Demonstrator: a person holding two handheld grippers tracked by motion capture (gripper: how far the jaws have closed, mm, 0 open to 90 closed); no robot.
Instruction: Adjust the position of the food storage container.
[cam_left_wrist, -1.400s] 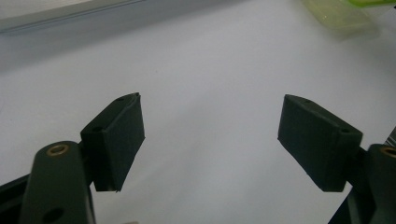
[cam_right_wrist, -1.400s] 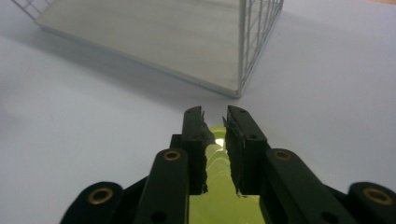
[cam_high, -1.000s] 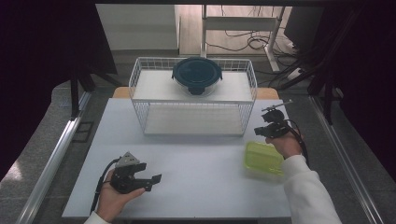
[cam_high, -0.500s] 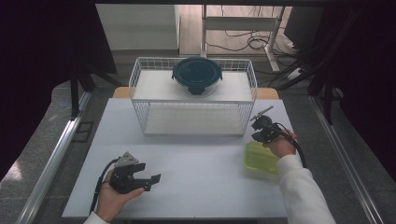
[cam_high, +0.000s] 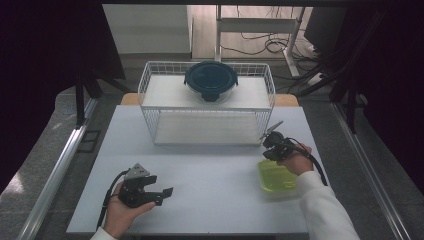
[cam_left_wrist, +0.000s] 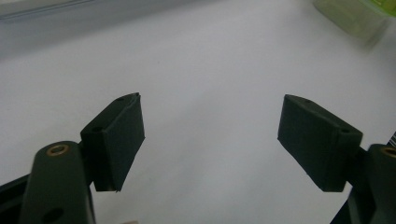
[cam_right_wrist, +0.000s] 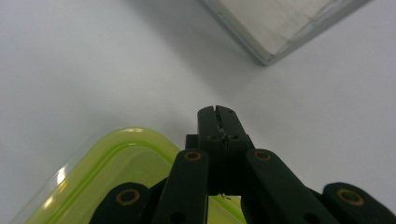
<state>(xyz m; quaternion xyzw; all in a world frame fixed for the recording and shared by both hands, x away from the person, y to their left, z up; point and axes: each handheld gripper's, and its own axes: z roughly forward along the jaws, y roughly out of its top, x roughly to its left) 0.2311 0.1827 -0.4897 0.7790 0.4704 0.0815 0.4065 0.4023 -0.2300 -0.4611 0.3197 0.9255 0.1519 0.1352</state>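
The right gripper (cam_high: 274, 145), jaws pressed together on nothing, is held just above the green container (cam_high: 276, 176); the left gripper (cam_high: 161, 192) is spread wide, well apart from it.

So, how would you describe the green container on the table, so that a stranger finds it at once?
Start at the white wire basket at the far side of the white table. Come toward the person from the basket's right corner, past the shut right gripper. There lies the yellow-green translucent container, square with rounded corners; the other container, on top of the basket, is round with a dark lid.
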